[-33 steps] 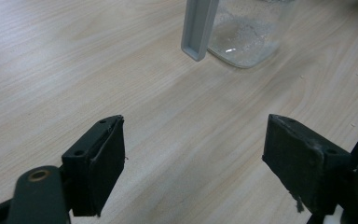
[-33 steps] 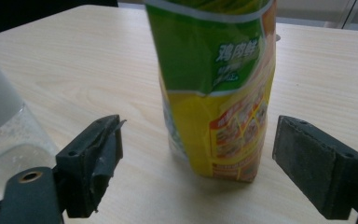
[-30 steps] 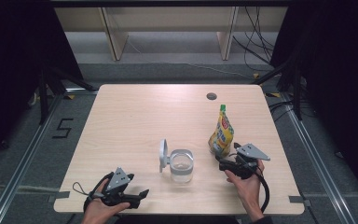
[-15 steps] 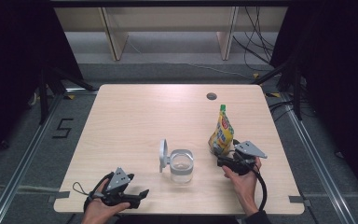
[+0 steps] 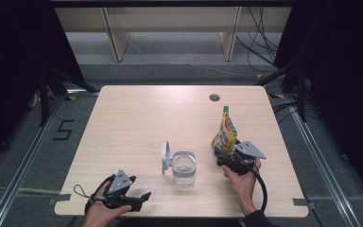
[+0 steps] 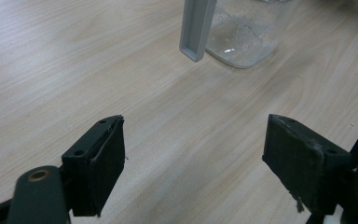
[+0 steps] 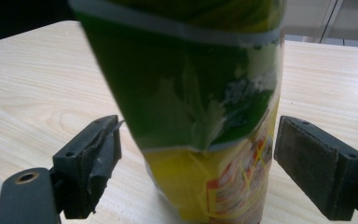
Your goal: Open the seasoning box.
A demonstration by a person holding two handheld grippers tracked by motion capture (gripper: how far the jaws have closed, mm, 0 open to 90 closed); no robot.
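A yellow and green pouch [image 5: 225, 133] with a green cap stands upright on the right half of the table. My right gripper [image 5: 225, 157] is open at its base, and in the right gripper view the pouch [image 7: 205, 116] rises between the two spread jaws without touching them. A clear glass jar [image 5: 184, 168] with its grey lid [image 5: 165, 157] swung open stands mid-table. My left gripper [image 5: 144, 196] rests open near the front left edge, and its view shows the jar's base [image 6: 242, 39] and lid [image 6: 196, 28] ahead with bare wood between the jaws.
The wooden table [image 5: 137, 123] has a round cable hole [image 5: 214, 97] at the back right. Pale shelving legs [image 5: 116, 38] stand beyond the far edge, with cables [image 5: 260, 42] on the floor at the right. Dark curtains flank both sides.
My right gripper has crept forward and left, closer around the pouch's base. The left gripper has stayed where it was.
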